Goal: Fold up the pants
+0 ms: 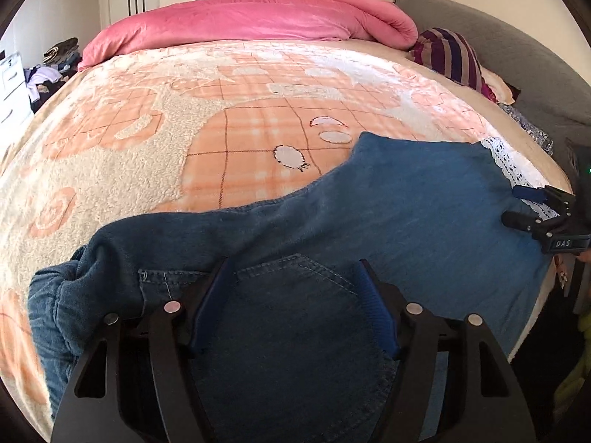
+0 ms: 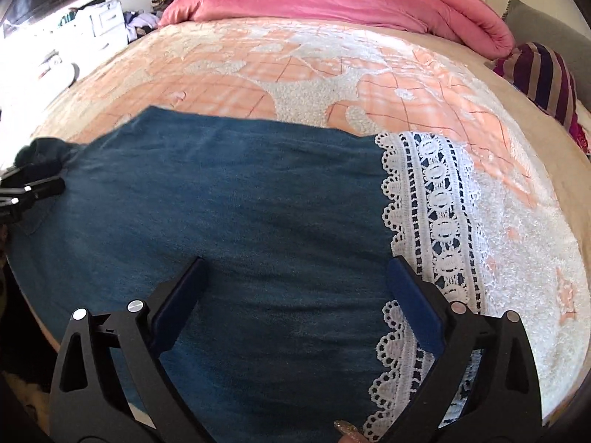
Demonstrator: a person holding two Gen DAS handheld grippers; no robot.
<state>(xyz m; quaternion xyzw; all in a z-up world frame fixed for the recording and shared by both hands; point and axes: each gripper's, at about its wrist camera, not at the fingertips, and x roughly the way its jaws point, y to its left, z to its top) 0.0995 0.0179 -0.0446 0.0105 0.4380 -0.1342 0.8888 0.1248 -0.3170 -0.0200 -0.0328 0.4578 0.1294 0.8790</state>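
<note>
Blue denim pants (image 1: 369, 221) lie flat along the near edge of the bed, waist and back pocket (image 1: 291, 313) at the left, white lace leg hem (image 2: 436, 221) at the right. My left gripper (image 1: 293, 269) is open, its jaws standing either side of the pocket just above the cloth. My right gripper (image 2: 295, 269) is open over the lower leg (image 2: 240, 203), its right finger beside the lace. The right gripper also shows at the right edge of the left wrist view (image 1: 517, 205). The left gripper's fingers (image 2: 37, 184) show at the left edge of the right wrist view.
The bed carries a peach and cream plush blanket (image 1: 221, 129). A pink duvet (image 1: 258, 18) is bunched at the far side. A striped pillow (image 1: 450, 55) and a grey headboard (image 1: 498, 37) are at the right. Clothes and white drawers (image 1: 11, 88) stand beyond the left side.
</note>
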